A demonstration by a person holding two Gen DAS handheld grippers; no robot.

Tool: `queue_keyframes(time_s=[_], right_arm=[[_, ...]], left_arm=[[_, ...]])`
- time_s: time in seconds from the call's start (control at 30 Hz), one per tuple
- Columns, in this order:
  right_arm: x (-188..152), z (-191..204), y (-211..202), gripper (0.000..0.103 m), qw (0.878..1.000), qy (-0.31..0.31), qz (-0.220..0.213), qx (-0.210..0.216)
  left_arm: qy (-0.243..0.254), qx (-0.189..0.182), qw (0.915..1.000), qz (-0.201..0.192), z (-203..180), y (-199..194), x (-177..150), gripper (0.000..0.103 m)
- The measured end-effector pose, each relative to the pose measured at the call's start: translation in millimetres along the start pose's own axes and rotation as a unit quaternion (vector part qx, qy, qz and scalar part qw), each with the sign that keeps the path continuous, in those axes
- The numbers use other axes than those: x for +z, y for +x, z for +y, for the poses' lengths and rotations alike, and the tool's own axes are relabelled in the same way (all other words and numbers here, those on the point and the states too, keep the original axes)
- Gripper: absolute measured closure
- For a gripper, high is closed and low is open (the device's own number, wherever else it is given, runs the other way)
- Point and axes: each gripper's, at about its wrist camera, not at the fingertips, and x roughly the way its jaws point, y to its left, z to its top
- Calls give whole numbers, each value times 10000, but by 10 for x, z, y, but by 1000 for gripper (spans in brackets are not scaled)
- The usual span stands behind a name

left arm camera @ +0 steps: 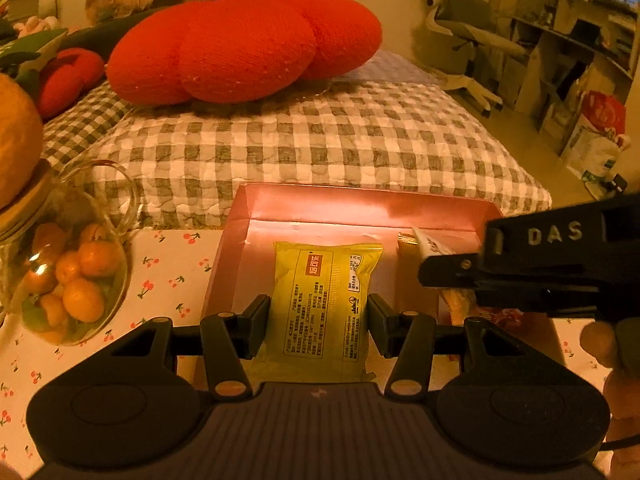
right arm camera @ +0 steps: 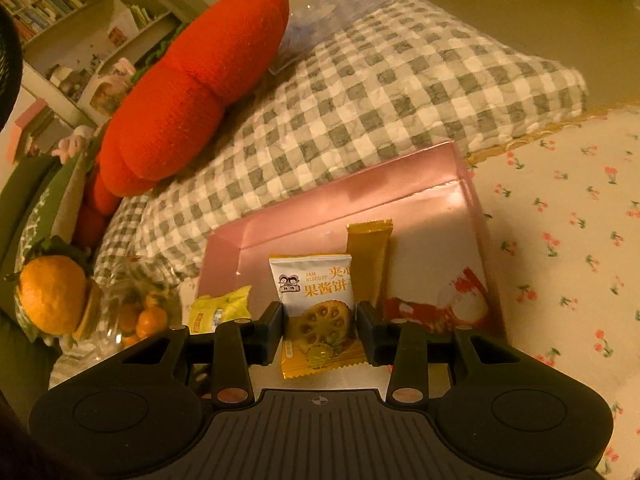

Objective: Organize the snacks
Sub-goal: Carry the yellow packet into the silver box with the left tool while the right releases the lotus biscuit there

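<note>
Left hand-held gripper [left arm camera: 319,320] clamped on the yellow snack packet [left arm camera: 324,308]; pads press both long edges; packet held over the near-left part of the pink box [left arm camera: 360,200], printed back facing up; whether its far end touches the box floor can't be told. Right hand-held gripper [right arm camera: 320,330] clamped on the jam biscuit packet [right arm camera: 316,304], white top, orange bottom with a biscuit picture; packet upright between the pads, above the box's middle. Gold bar packet [right arm camera: 369,256] just beside it on the right, inside the box; red-and-white wrapper [right arm camera: 436,300] further right near the box's right wall. Box sits on the cherry-print tabletop [right arm camera: 560,240], far edge against the checked quilt [left arm camera: 320,140]. Glass jar of small oranges [left arm camera: 76,280] left of the box; red knitted cushion [left arm camera: 240,44] on the bed behind.
</note>
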Motion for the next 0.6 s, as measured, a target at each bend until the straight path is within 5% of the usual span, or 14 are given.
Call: queue_keyframes(time_s=[0.43, 0.6], right_arm=[[87, 6, 303, 63, 9997, -222, -28, 87], [118, -21, 309, 55, 9999, -73, -71, 121]], left_arm=[[49, 38, 10000, -54, 19, 213, 6, 54], [173, 97, 9998, -93, -20, 219, 1, 49]])
